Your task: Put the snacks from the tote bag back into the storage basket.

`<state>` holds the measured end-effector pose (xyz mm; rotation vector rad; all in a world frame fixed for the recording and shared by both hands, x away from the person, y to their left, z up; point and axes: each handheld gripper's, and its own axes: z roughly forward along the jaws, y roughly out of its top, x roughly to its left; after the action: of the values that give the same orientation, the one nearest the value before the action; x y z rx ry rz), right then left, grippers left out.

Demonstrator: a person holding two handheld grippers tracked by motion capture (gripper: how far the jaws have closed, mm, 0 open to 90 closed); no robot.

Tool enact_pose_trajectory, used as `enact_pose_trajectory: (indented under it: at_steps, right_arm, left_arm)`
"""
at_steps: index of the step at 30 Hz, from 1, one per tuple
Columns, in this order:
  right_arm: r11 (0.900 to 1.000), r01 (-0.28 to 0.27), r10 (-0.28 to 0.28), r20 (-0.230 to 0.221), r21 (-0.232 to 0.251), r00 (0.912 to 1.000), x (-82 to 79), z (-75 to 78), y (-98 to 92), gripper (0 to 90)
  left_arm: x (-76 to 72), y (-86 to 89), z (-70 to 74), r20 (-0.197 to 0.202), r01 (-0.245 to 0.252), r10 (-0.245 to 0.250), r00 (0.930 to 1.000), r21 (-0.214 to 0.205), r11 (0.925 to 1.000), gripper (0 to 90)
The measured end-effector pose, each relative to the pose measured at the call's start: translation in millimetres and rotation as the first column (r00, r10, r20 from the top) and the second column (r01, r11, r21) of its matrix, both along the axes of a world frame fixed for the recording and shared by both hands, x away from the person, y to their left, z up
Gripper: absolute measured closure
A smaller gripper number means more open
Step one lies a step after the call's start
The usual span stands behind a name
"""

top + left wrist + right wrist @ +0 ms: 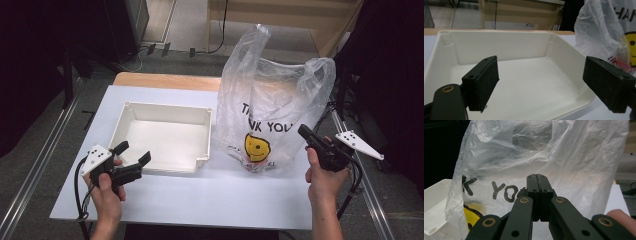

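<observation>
Beside plastic bag (270,105), right gripper (304,132) shut, empty; left gripper (135,152) wide before tray (165,137).

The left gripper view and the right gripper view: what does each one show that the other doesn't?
The left gripper view alone looks into the white tray's bare inside, past the left gripper's wide-open jaws. The right gripper view alone shows the right gripper with jaws shut together, nothing visibly between them, and a fingertip. Both show the clear plastic bag with its yellow smiley and some of the tray.
</observation>
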<state>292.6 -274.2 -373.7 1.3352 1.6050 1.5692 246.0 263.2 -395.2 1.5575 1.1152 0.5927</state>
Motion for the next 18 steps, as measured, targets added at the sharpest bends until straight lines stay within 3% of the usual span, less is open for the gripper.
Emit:
enact_pose_trajectory:
  at_steps: [3, 7, 9, 12, 16, 18]
  right_arm:
    - [0.9990, 0.031, -0.031, -0.003, 0.034, 0.9995, -2.0, 0.7, -7.6, 85.2]
    - [0.9920, 0.104, -0.103, -0.021, 0.071, 0.9944, -1.7, 1.6, -15.5, 40.1]
    - [0.9859, 0.135, -0.132, -0.039, 0.099, 0.9905, 0.0, 1.0, -20.1, 26.1]
    - [0.9827, 0.085, -0.080, -0.041, 0.165, 0.9960, 2.6, -2.4, -25.4, 25.7]
    - [0.9852, 0.058, -0.044, -0.088, 0.161, 0.9952, 14.1, -10.4, -24.9, 26.0]
    - [0.9828, 0.033, -0.011, -0.122, 0.182, 0.9925, 21.5, -16.4, -23.8, 29.7]
  left_arm:
    - [6.9, -17.8, 7.2, -0.005, 0.038, -0.038, 0.9993, 0.020, 0.9991, 13.7]
    - [14.2, -40.7, 15.0, 0.007, 0.079, -0.080, 0.9968, 0.046, 0.9958, 13.7]
    - [18.9, -50.3, 17.6, 0.007, 0.092, -0.092, 0.9957, 0.049, 0.9946, 13.7]
    - [26.3, -63.8, 20.4, 0.008, 0.113, -0.113, 0.9935, 0.058, 0.9919, 13.7]
    - [35.7, -81.8, 23.5, 0.010, 0.143, -0.144, 0.9895, 0.064, 0.9876, 13.7]
    - [40.4, -90.7, 25.4, 0.005, 0.158, -0.159, 0.9873, 0.067, 0.9851, 13.7]
